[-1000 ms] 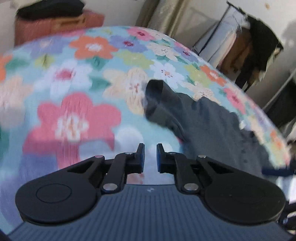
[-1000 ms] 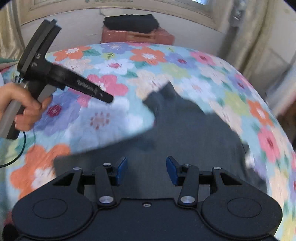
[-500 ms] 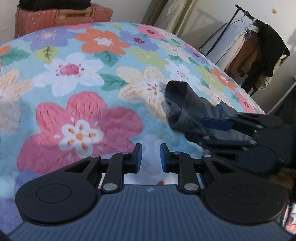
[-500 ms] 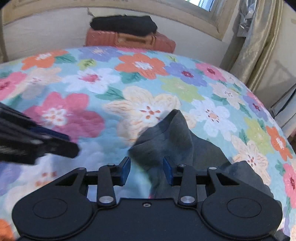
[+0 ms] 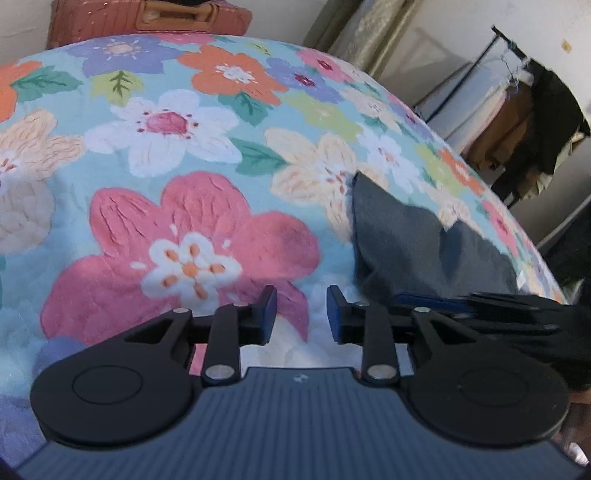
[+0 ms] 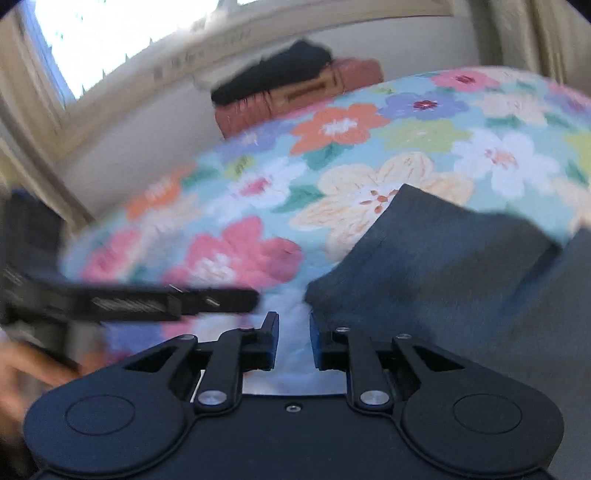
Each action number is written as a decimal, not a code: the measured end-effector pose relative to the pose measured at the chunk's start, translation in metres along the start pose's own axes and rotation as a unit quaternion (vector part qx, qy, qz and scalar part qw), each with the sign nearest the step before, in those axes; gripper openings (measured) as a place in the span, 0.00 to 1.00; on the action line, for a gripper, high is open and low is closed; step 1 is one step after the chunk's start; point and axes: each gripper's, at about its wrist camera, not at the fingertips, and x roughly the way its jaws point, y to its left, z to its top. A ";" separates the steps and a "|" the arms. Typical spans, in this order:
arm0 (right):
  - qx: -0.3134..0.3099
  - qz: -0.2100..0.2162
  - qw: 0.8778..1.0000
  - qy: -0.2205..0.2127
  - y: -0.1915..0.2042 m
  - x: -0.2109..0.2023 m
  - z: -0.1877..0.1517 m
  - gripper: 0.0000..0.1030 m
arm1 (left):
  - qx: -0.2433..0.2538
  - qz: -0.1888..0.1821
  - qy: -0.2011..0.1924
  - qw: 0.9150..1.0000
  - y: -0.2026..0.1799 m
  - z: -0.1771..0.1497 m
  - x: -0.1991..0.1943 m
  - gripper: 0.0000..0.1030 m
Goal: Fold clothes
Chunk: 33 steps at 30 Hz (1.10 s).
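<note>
Your folding looks barely under way: the grey garment lies rumpled on the bed, toward its right side, one squared end reaching up onto a cream flower and no neat crease showing in either view. Your left gripper hovers over a pink flower with its fingers spread and nothing between them, just left of the cloth's near edge. Your right gripper also has its fingers apart and empty; the right wrist view puts the garment's near-left corner right by its right finger, though blur makes it hard to tell whether they touch. By my reading you have yet to flatten the piece, take two corners and make every fold. Behind the bed stands a reddish suitcase with something dark on top, and a clothes rack stands off to the right; neither blocks you. The two grippers sit close together, so mind them crossing.
</note>
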 end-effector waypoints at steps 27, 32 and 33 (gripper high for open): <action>0.415 -0.336 0.826 -0.178 -0.237 -0.360 -0.208 0.57 | 0.134 -0.053 0.084 0.986 -0.088 0.094 0.106 0.59; 0.363 -0.344 0.847 -0.180 -0.251 -0.331 -0.194 0.50 | 0.164 -0.069 0.078 0.981 -0.102 0.080 0.135 0.57; 0.338 -0.352 0.855 -0.175 -0.250 -0.326 -0.187 0.10 | 0.181 -0.068 0.076 0.978 -0.109 0.074 0.134 0.38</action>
